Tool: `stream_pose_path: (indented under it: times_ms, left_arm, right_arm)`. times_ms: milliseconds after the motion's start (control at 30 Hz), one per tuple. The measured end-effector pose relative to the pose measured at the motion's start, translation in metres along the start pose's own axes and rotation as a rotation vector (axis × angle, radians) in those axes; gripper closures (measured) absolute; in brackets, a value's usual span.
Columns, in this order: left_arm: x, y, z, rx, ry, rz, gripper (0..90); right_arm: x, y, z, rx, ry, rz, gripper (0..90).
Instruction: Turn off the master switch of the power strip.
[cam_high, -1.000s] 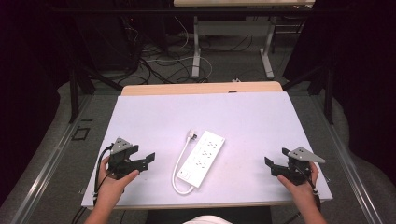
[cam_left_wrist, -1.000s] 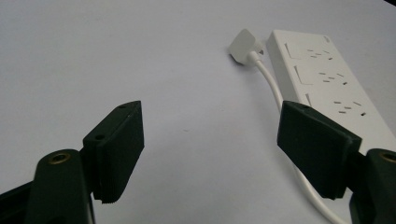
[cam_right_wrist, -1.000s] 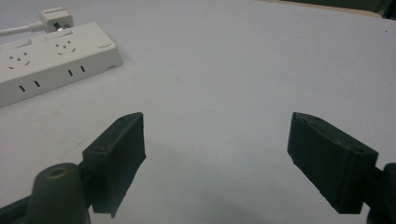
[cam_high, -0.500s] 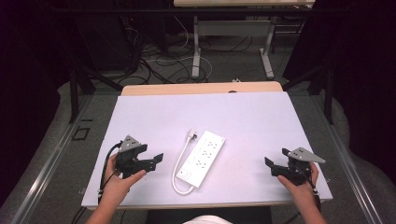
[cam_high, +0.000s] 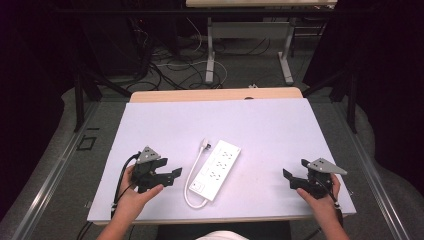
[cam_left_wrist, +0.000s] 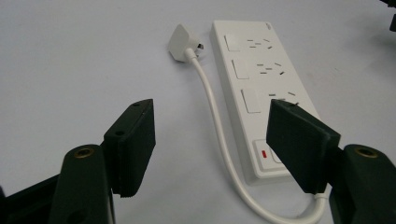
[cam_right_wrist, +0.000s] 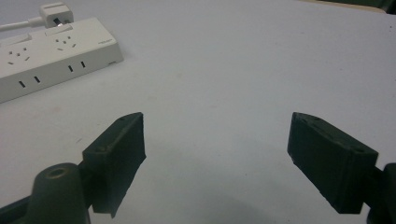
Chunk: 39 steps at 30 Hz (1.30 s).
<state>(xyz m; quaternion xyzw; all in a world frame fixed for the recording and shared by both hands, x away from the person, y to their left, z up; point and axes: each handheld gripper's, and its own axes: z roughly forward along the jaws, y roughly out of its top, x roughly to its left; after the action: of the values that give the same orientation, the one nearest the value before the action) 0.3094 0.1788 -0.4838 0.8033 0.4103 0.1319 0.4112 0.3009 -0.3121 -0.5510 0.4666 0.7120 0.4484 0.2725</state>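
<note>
white tabletop (cam_high: 270, 130) holds the power strip (cam_high: 216, 169) at lower centre. my left gripper (cam_high: 170, 177) has been narrowing, nothing between its jaws; my right gripper (cam_high: 291, 179) sits spread and empty. i could snag the looped cable (cam_high: 192, 192) and drag the strip.

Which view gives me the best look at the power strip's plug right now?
The left gripper view: the plug lies close and sharp beside the power strip, prongs visible. The high view shows it small; the right gripper view catches it at the frame's edge.
</note>
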Motion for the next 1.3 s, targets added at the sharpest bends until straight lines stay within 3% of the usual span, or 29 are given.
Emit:
stream_pose_path:
  times_ms: [533, 667, 967, 1300]
  left_arm:
    - [-0.018, 0.005, 0.01, 0.06, -0.029, 0.04, 40.8]
    - [-0.022, 0.006, 0.013, 0.074, -0.038, 0.051, 43.2]
    - [-0.031, 0.006, 0.022, 0.1, -0.077, 0.038, 52.2]
    - [-0.037, 0.003, 0.029, 0.111, -0.09, 0.012, 62.1]
  right_arm:
    - [-0.001, 0.0, 0.0, -0.002, 0.003, -0.01, 18.5]
    - [0.001, 0.0, -0.001, 0.006, -0.001, 0.008, 18.5]
    - [0.0, 0.0, 0.0, -0.001, 0.004, -0.002, 18.5]
    - [-0.001, 0.0, -0.001, 0.006, 0.002, -0.005, 18.5]
